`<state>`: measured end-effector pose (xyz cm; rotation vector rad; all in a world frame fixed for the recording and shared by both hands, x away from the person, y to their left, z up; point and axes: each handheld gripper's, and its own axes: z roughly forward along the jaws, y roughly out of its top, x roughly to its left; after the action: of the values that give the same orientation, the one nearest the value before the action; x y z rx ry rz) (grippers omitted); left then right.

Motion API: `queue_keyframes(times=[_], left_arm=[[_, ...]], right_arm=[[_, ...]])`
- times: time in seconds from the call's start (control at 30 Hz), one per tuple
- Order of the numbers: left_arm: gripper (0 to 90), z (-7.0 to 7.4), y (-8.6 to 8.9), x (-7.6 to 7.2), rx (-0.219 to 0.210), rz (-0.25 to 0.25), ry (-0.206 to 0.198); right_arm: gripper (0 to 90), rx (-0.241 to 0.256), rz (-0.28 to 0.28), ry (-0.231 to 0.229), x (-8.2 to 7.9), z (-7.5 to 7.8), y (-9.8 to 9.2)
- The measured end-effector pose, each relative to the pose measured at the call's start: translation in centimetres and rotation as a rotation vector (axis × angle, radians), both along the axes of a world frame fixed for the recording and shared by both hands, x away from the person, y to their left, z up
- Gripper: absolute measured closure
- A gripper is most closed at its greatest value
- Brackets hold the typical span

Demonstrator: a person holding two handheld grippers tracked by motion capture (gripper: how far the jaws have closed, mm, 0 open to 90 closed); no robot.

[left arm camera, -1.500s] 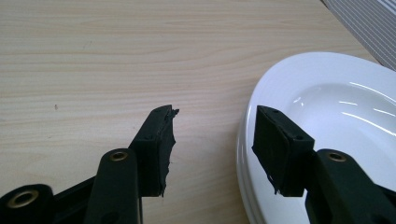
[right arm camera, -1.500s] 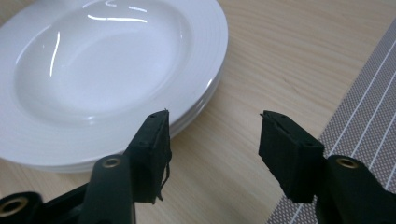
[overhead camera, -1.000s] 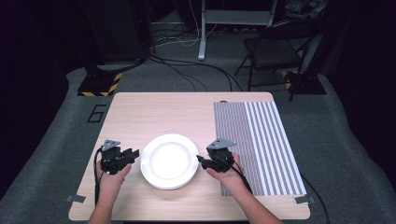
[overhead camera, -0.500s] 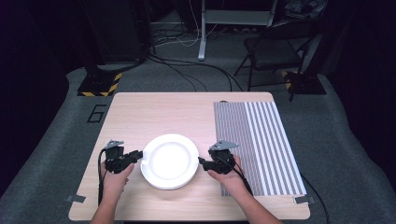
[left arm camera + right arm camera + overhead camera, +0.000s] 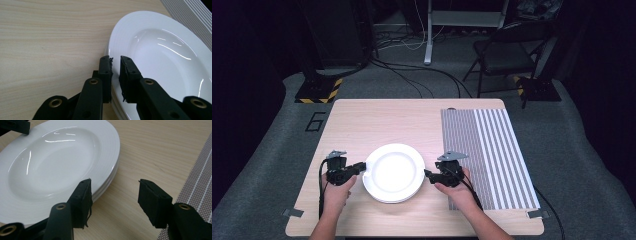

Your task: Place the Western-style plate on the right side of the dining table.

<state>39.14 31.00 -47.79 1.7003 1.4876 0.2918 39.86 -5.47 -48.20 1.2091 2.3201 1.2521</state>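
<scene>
The plates point(image 5: 393, 172) are sitting stacked on the counter point(image 5: 377, 120), toward its near edge. The mat point(image 5: 492, 150) is lying to their right, along the counter's right side. The left gripper point(image 5: 360, 166) is sitting at the stack's left rim; the right gripper point(image 5: 428, 174) is lying just right of it, between stack and mat.

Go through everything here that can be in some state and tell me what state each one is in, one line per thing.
Left gripper: jaws nearly shut on the plate rim.
Right gripper: jaws wide open, beside the stack, holding nothing.
Plates: white, stacked, empty, flat on the table.
Striped mat: flat, nothing on it but the right hand's edge.
</scene>
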Motion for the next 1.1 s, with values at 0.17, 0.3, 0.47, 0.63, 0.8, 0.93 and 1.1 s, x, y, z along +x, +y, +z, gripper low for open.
queue_keyframes(times=[0.17,0.3,0.47,0.63,0.8,0.93,1.1], left_arm=[[81.7,-0.1,-0.2,0.0,0.019,-0.007,0.002],[81.8,0.0,-0.4,-0.1,0.039,-0.007,-0.004],[81.9,-0.1,-0.4,-0.2,0.034,-0.003,-0.008],[81.9,-0.1,-0.3,-0.3,0.031,-0.004,-0.007],[81.9,-0.2,-0.2,-0.3,0.021,-0.003,-0.003],[81.8,-0.2,-0.3,-0.4,0.023,-0.003,-0.003],[81.6,-0.2,-0.3,-0.5,0.022,-0.004,-0.004]], right_arm=[[42.5,0.003,0.001,-0.005,-0.1,0.0,0.1],[42.3,0.021,0.003,-0.001,-0.2,0.2,0.4],[41.1,0.032,0.016,0.006,-0.3,0.4,1.1],[40.8,0.031,0.023,0.034,-0.2,-0.1,2.3],[40.7,0.023,0.021,0.06,-0.1,-0.6,3.0],[40.3,0.034,0.017,0.072,-0.1,-0.8,3.2],[40.0,0.029,0.017,0.072,-0.2,-0.9,3.4]])
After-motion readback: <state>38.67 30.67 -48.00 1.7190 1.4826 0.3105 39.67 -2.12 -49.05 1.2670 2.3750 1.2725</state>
